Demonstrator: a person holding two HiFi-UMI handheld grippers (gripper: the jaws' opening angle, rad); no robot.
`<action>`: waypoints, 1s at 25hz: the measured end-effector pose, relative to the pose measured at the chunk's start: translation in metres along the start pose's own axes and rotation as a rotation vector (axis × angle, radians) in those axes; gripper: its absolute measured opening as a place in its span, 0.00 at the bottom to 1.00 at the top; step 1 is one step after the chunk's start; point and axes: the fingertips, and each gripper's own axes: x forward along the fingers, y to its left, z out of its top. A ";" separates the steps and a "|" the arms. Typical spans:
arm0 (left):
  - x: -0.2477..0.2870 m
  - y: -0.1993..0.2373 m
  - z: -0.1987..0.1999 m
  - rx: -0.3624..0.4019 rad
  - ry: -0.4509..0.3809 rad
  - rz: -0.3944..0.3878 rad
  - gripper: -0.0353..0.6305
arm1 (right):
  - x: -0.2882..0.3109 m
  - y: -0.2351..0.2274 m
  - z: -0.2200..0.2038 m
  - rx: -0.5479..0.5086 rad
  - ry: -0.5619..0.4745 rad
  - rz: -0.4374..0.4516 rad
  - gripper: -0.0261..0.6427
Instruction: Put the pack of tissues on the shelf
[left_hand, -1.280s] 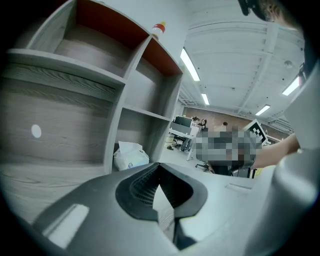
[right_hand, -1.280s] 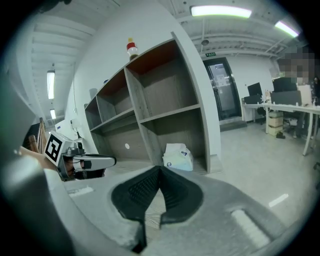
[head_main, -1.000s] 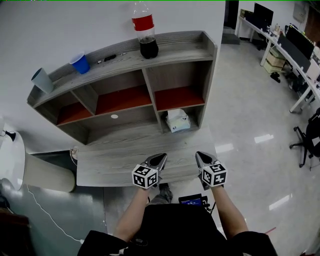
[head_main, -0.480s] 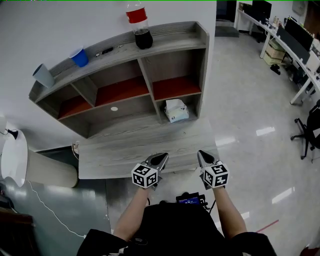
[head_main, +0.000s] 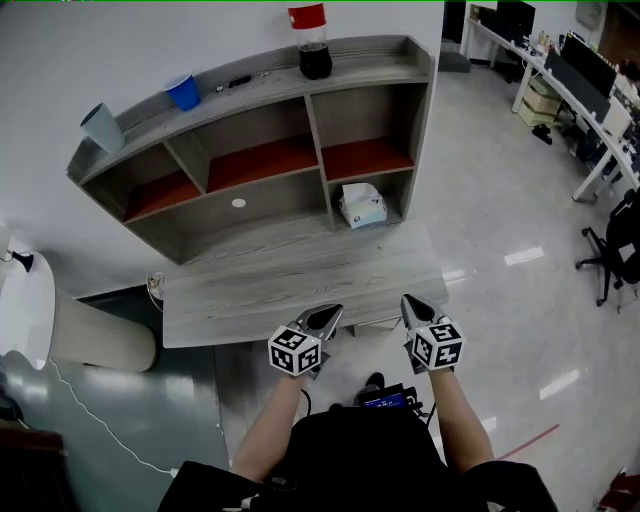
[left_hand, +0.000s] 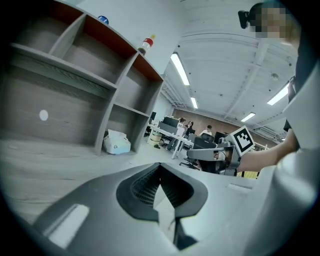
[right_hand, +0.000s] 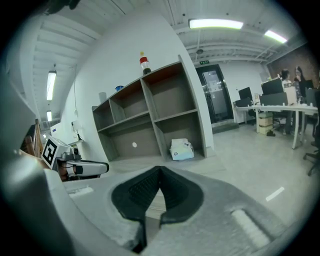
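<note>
The pack of tissues is white with light blue, and it lies in the lower right compartment of the grey wooden shelf unit, on the desk top. It also shows small in the left gripper view and the right gripper view. My left gripper and right gripper hover side by side over the desk's front edge, well short of the pack. Both are shut with nothing between the jaws. The left gripper view shows the right gripper off to its right.
On the shelf's top board stand a cola bottle, a blue cup and a grey cup. The grey desk stretches between me and the shelf. A white bin stands at the left; office desks and chairs are at the right.
The view has shifted, so the shelf now sits a little more to the right. Both grippers stay shut at the desk's front edge, about where they were.
</note>
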 end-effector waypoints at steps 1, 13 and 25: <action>-0.008 0.000 -0.004 -0.007 -0.002 0.001 0.05 | -0.004 0.006 -0.003 0.003 0.004 -0.005 0.04; -0.071 -0.002 -0.044 -0.071 -0.044 0.010 0.05 | -0.052 0.058 -0.039 -0.009 0.024 -0.050 0.04; -0.099 -0.019 -0.063 -0.067 -0.043 -0.024 0.05 | -0.080 0.082 -0.060 -0.012 0.013 -0.071 0.04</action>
